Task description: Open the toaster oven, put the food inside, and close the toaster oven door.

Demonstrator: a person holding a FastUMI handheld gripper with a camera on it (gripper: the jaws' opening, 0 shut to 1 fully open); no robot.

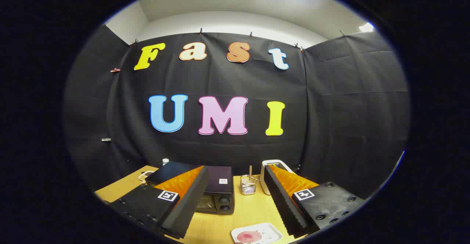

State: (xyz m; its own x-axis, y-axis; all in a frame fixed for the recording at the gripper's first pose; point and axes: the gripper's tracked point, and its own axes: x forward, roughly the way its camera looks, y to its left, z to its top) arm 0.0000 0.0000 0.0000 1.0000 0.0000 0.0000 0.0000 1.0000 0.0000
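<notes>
A black toaster oven sits on the wooden table, partly hidden behind my left finger, with its knobs facing me and its door looking shut. A white plate carrying a pinkish round piece of food lies on the table near me, between my fingers. My gripper is held above the table, open wide, with nothing between its fingers. It is some way short of the oven.
A small clear glass holder with a stick in it stands right of the oven. Behind my right finger stands a white appliance. A small white-capped bottle and a white cable lie at the table's far left.
</notes>
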